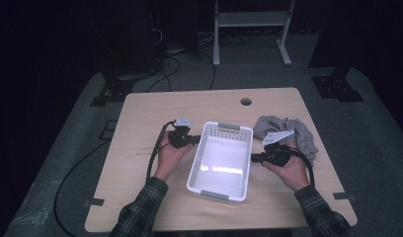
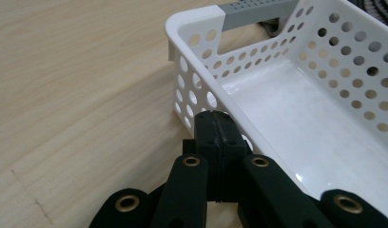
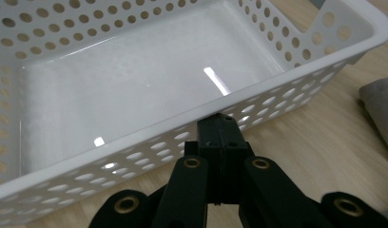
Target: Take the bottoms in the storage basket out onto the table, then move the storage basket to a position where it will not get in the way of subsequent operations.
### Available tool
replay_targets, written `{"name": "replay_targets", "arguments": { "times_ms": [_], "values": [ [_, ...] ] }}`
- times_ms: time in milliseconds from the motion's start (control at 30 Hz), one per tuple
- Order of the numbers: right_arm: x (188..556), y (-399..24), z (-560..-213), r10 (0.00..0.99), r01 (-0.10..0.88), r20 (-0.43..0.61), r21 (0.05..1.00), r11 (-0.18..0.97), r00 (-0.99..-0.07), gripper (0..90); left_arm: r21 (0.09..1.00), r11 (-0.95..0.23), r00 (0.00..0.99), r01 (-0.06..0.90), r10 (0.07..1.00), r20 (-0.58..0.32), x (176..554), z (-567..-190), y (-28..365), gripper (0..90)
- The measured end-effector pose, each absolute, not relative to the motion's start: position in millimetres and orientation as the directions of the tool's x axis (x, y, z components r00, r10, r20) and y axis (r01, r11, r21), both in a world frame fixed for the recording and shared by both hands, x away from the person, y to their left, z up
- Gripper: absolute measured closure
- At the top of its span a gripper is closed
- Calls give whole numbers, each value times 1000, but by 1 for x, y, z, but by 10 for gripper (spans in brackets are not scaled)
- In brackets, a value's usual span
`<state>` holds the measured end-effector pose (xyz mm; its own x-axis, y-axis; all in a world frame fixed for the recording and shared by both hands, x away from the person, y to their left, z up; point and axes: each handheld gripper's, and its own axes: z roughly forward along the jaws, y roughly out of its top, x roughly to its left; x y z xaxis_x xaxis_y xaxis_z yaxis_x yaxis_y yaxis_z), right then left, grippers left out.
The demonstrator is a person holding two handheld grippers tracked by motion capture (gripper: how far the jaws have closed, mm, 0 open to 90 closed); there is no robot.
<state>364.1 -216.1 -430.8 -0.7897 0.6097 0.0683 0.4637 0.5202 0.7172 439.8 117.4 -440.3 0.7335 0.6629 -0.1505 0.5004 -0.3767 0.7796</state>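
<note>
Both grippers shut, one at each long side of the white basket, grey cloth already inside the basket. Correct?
Not quite: the basket holds nothing. The high view shows the grey cloth lying on the table beside it, behind the right gripper. The rest holds: left gripper and right gripper are shut, one at each long side.

Both grippers black: left gripper [image 1: 195, 140] left of the white basket [image 1: 198, 157], right gripper [image 1: 254, 157] on its other side. Jaw links carry brass-ringed pivot holes, pads ribbed. Grey three-cornered plate on top of each, thick black cable trailing off. Dark plaid sleeves.
</note>
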Motion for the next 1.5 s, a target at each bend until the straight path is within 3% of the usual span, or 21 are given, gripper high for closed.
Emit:
{"name": "replay_targets", "arguments": {
  "times_ms": [500,733,933,967,1033,1100,1267,1500],
  "values": [
    [365,-195,-433,570,435,63,716,546,-819,896,769,-356,725,531,661,-195,456,-441,132,900],
    [365,-199,-433,591,434,49,728,531,-805,888,775,-332,712,538,672,-206,456,-438,140,831],
    [366,-216,-435,648,453,37,746,488,-760,738,778,-321,694,539,693,-195,454,-433,154,753],
    [366,-221,-438,669,457,28,751,477,-743,661,778,-322,690,540,698,-191,452,-431,158,730],
    [366,-223,-439,674,456,24,753,474,-739,631,779,-318,689,541,698,-193,451,-430,161,714],
    [366,-228,-443,698,467,18,756,459,-716,521,782,-318,683,537,708,-181,449,-427,165,645],
    [365,-235,-451,708,478,19,750,457,-706,440,775,-341,680,532,718,-151,444,-421,171,552],
    [363,-237,-462,722,507,19,725,467,-691,399,766,-372,688,525,715,-124,430,-411,174,502]
  ]
}}
